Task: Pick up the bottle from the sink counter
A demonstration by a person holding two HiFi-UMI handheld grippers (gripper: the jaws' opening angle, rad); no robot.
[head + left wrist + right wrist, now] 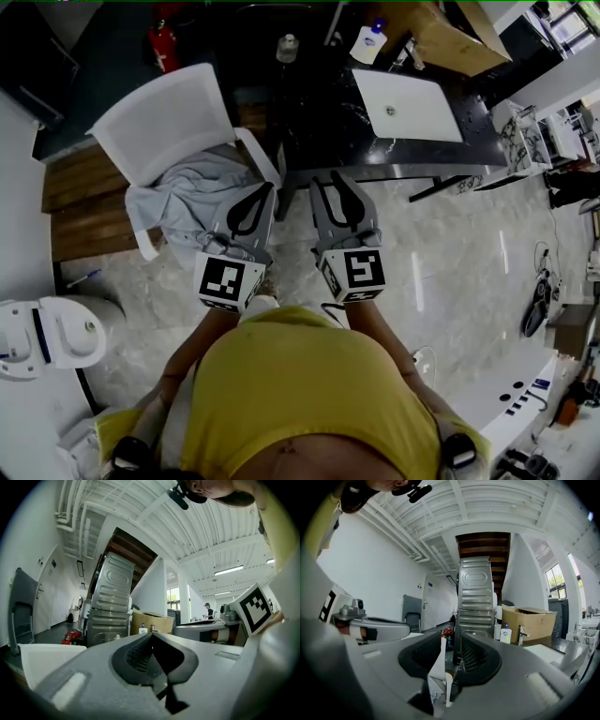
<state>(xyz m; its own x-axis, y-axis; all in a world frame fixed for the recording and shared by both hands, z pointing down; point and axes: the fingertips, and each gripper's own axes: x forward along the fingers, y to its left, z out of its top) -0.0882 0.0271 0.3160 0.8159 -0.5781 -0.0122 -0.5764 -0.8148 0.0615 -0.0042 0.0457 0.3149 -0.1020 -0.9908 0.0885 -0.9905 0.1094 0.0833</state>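
The bottle [370, 42], white with a blue cap, stands at the far end of the dark sink counter [422, 155], beyond the white sink [408, 105]. It looks small in the left gripper view [143, 629] and in the right gripper view [506, 633], next to a faucet [521, 633]. Both grippers are held side by side in front of the person, well short of the counter. The left gripper [265, 190] has its jaws together and holds nothing. On the right gripper [329, 178], a narrow gap stands between the jaws, with nothing in it.
A white chair [164, 122] with a grey cloth [192, 197] draped on it stands left of the grippers. An open cardboard box [450, 33] sits behind the sink. Left of the counter's far end are a red fire extinguisher [164, 42] and a tall metal cabinet [475, 602].
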